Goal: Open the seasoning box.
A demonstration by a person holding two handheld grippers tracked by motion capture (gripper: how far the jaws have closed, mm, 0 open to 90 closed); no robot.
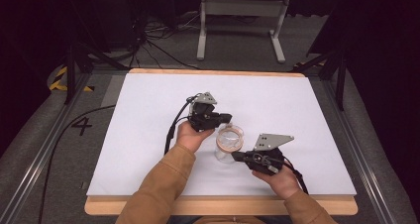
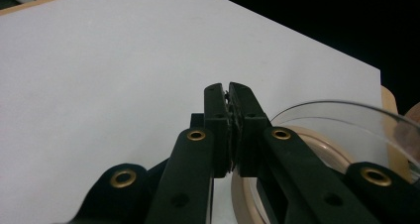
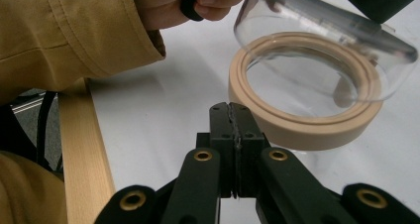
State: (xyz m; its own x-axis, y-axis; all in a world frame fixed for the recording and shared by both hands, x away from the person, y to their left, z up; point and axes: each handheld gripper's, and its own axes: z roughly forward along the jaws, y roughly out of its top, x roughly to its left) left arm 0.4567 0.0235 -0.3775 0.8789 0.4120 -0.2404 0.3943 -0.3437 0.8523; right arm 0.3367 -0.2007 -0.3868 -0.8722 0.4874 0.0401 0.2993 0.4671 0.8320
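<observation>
- Left tongs (image 1: 224,119): jaws pressed together with no visible gap in the left gripper view; whether anything thin is pinched between them cannot be told. They sit just beside the rim of the clear jar (image 1: 229,143), at its far-left side in the high view
- Right tongs (image 1: 236,156): jaws closed flat against each other and empty in the right gripper view, their tips just short of the jar's near side, apart from it
- Clear jar: a transparent vessel with a beige ring (image 3: 302,120) at its mouth, lying between the two tongs near the middle of the white tabletop (image 1: 148,110); in the right gripper view it appears tipped, with the mouth facing the camera. Whether it rests freely or is steadied by the left tongs cannot be told
- Risk, rolling: a round, smooth-walled jar lying on its side would probably roll or spin away if nudged off-centre by closed jaw tips
- Risk, slipping: clear plastic or glass offers little friction, so a pinch on the wall alone may slide off; the beige ring looks the surer hold
- Risk, collision: both tongs converge on one small object, so the jaws could knock each other or push the jar toward the wooden edge (image 3: 84,149) at the near side of the tabletop
</observation>
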